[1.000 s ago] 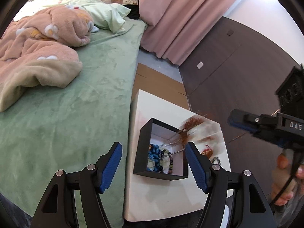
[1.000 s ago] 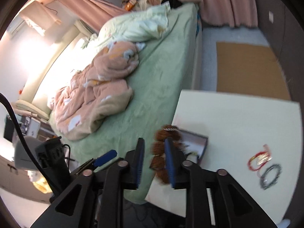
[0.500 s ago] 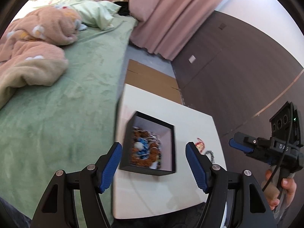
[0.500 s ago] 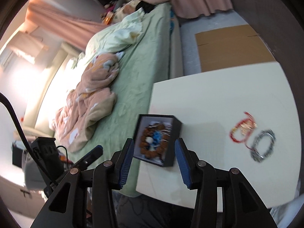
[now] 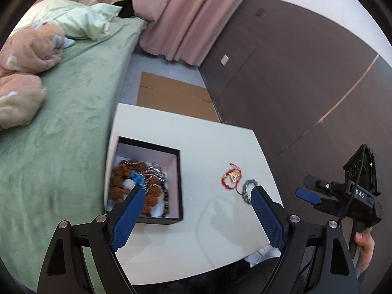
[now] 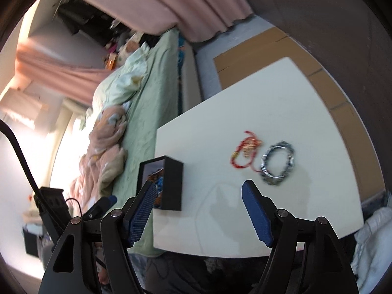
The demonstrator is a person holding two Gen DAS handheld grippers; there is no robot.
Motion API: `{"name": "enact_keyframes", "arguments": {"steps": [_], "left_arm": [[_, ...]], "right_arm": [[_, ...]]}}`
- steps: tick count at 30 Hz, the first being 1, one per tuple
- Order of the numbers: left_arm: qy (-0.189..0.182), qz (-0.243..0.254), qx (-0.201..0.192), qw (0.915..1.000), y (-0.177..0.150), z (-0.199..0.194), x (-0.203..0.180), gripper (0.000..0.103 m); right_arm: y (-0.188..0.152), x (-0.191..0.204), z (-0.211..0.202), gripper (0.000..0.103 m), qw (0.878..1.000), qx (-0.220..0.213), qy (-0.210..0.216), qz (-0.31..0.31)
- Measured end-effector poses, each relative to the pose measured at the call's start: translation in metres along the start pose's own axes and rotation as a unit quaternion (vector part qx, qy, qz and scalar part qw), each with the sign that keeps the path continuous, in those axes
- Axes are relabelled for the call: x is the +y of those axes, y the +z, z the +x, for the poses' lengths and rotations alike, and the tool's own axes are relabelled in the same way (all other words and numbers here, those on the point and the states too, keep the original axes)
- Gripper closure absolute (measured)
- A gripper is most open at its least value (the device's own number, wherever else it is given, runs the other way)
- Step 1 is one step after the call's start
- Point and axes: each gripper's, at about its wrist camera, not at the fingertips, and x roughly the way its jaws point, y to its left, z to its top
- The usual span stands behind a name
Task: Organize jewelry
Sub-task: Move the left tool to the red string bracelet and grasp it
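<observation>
Released brown beads (image 5: 127, 171) now fill the box (image 5: 180, 171), clear only leftward.

Both wrist views look steeply down at the shared white table (image 5: 215, 147), from above its near edge.

A bed (image 5: 73, 112) in green bedding runs along my left, a rumpled peach blanket (image 5: 22, 73) and pale green pillow (image 5: 80, 22) piled at its head. Pink curtains (image 5: 181, 17) hang to the grey floor (image 5: 132, 78), where flat brown cardboard (image 5: 171, 98) lies just past the white table (image 5: 215, 232). A dark brown panelled wall (image 5: 294, 78) closes the right side. Bright daylight floods in beyond the bed (image 6: 66, 147).
</observation>
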Motion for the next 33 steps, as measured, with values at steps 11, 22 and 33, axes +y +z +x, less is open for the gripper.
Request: {"name": "enact_keyframes", "arguments": {"steps": [11,22,33], "left_arm": [[0.001,0.072,0.03,0.997,0.001,0.038,-0.054,0.015],[0.019,0.121,0.076,0.9896,-0.007,0.107,-0.076,0.016],[0.049,0.131,0.13,0.9817,-0.012,0.173,-0.079,0.045]], "right_arm": [[-0.004,-0.044,0.007,0.03,0.998,-0.027,-0.012,0.049],[-0.011,-0.081,0.013,0.03,0.992,-0.073,-0.054,0.084],[-0.011,-0.105,0.011,0.03,0.991,-0.063,-0.041,0.111]]}}
